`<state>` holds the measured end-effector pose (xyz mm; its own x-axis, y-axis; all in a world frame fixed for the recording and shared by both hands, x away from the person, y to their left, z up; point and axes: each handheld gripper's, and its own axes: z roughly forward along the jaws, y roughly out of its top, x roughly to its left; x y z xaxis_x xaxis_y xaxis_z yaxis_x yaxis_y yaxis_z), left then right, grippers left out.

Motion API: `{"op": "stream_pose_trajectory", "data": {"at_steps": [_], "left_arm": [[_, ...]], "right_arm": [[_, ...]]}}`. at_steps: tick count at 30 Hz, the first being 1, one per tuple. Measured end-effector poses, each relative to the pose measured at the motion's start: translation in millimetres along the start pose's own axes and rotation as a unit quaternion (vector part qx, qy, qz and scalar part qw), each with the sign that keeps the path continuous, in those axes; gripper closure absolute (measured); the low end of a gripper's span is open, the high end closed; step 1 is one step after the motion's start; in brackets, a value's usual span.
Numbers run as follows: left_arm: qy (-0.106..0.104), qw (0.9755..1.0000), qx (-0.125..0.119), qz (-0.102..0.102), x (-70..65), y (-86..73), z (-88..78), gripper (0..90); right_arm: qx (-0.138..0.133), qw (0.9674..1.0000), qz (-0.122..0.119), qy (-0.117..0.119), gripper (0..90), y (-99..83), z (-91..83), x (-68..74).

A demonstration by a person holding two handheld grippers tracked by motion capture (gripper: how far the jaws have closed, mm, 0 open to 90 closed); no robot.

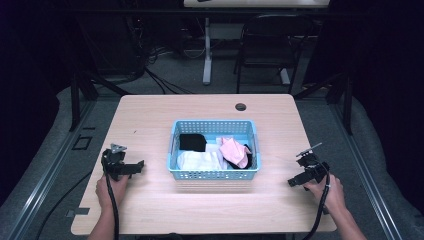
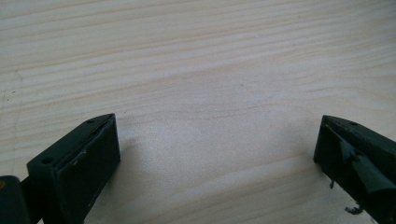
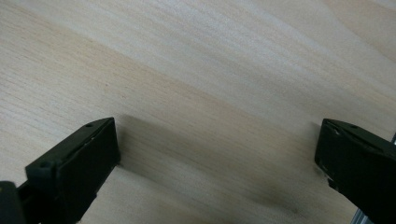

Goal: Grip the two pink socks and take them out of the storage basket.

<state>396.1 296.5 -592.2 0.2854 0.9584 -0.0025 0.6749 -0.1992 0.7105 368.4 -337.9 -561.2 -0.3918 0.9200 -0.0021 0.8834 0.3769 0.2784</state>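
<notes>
A light blue perforated basket (image 1: 214,174) sits mid-table on the pale wooden table (image 1: 150,120). Inside lie a black cloth (image 1: 192,142), a white folded cloth (image 1: 199,160) and a pink cloth (image 1: 233,151) over another dark piece. My left gripper (image 1: 131,168) rests on the table left of the basket, held by a hand, jaws pointing right. In the left gripper view my left gripper (image 2: 217,140) is open with bare wood between its jaws. My right gripper (image 1: 296,181) rests right of the basket, pointing left. In its own view my right gripper (image 3: 217,140) stands open over bare wood.
A round cable hole (image 1: 240,106) lies near the table's far edge. Behind the table stand a black chair (image 1: 267,45) and a white table leg (image 1: 207,50), with cables on the floor. Bare wood surrounds the basket on all sides.
</notes>
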Motion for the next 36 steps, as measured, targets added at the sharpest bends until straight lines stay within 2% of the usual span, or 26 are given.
{"op": "stream_pose_trajectory", "data": {"at_steps": [17, 20, 23, 25, 30, 36], "left_arm": [[0.000, 1.0000, 0.000, 0.000, -0.1, -0.1, -0.1, 0.3], [0.000, 1.0000, 0.000, 0.000, -0.1, -0.1, -0.1, 0.2], [0.000, 1.0000, 0.000, 0.000, -0.1, -0.1, -0.1, 0.2], [0.001, 1.0000, 0.000, 0.000, -0.1, -0.1, -0.1, 0.2], [0.014, 0.9998, -0.001, -0.015, -1.8, 0.1, 0.5, 0.1], [0.017, 0.9997, -0.002, -0.018, -2.4, 0.2, 0.6, 0.1]], "right_arm": [[0.005, 1.0000, 0.004, -0.002, 0.0, 4.2, 0.7, 1.8], [0.015, 0.9999, -0.008, -0.002, 0.0, 7.6, 0.7, 3.7], [0.014, 0.9998, -0.010, -0.003, 0.0, 8.6, -0.6, 5.3], [0.011, 0.9998, -0.014, -0.001, 0.0, 10.7, -4.8, 6.8], [-0.013, 0.9998, -0.014, 0.008, 0.0, 16.6, -20.6, 11.1], [-0.023, 0.9994, -0.022, 0.013, 0.0, 21.0, -34.3, 14.8]]}}
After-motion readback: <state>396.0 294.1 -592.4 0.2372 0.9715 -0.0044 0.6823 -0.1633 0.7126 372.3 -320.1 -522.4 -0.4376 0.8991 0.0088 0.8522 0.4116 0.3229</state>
